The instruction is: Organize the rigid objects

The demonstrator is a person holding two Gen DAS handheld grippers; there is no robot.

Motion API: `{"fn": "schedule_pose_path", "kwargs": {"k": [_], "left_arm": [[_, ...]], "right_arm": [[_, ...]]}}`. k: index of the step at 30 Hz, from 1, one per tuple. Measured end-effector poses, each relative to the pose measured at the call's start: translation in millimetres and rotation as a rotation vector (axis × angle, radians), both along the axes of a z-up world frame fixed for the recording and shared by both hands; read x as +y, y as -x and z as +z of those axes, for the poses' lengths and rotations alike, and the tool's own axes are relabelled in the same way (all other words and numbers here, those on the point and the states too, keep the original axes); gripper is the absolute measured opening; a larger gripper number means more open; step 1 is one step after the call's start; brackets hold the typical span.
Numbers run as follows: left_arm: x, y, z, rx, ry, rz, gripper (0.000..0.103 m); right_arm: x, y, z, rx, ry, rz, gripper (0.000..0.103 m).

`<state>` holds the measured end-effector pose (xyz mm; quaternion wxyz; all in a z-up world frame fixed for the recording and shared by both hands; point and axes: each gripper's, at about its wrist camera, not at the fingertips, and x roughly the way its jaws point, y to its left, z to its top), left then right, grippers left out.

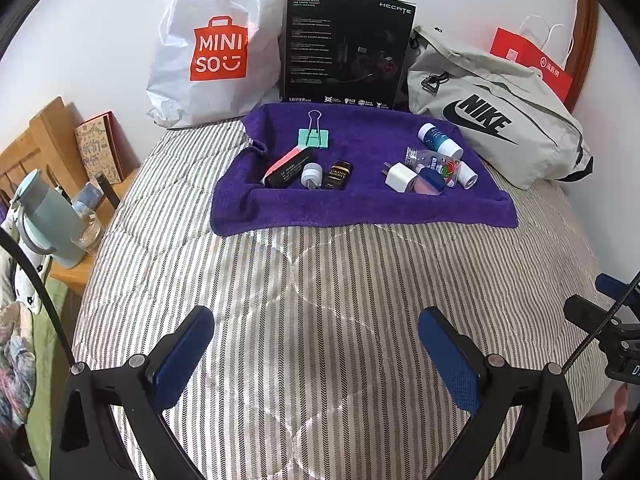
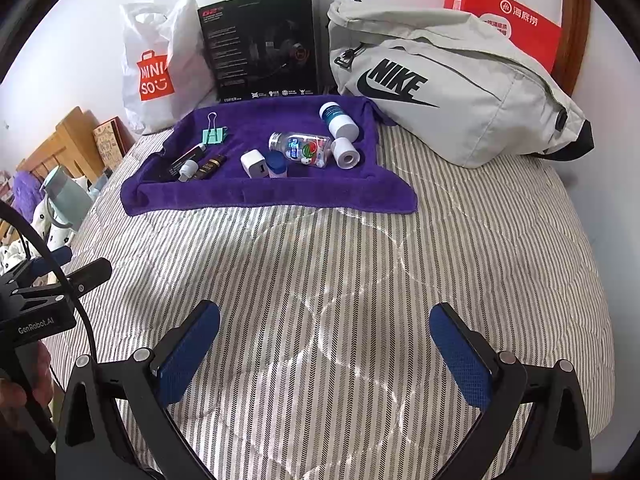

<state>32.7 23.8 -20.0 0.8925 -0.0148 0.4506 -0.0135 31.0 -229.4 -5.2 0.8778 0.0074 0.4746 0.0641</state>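
Observation:
A purple towel (image 1: 360, 208) (image 2: 224, 196) lies on the striped bed with small items on it. On its left: a teal binder clip (image 1: 314, 136) (image 2: 215, 133), a black and pink tube (image 1: 286, 168), a small white cap (image 1: 311, 175) and a dark gold-lettered bottle (image 1: 338, 176) (image 2: 209, 166). On its right: a white charger plug (image 1: 400, 177) (image 2: 254, 164), a clear printed bottle (image 1: 438, 162) (image 2: 302, 148), a blue and white bottle (image 1: 440, 140) (image 2: 338, 120) and a white roll (image 2: 346, 153). My left gripper (image 1: 316, 326) and right gripper (image 2: 324, 320) are open and empty, well short of the towel.
Behind the towel stand a white Miniso bag (image 1: 212, 48), a black headset box (image 1: 348, 48), a grey Nike bag (image 1: 492, 116) and a red paper bag (image 2: 508, 20). A wooden bedside stand with a teal flask (image 1: 44, 216) is at the left. The striped bedspread (image 1: 320, 280) fills the foreground.

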Motion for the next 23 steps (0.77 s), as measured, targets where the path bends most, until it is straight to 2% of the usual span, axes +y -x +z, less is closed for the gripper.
{"fn": "schedule_pose_path", "kwargs": {"k": [23], "left_arm": [[-4.9, -6.0, -2.3, 0.007, -0.011, -0.014, 0.103]], "right_arm": [[1.1, -3.4, 0.3, 0.0, 0.003, 0.011, 0.103]]}}
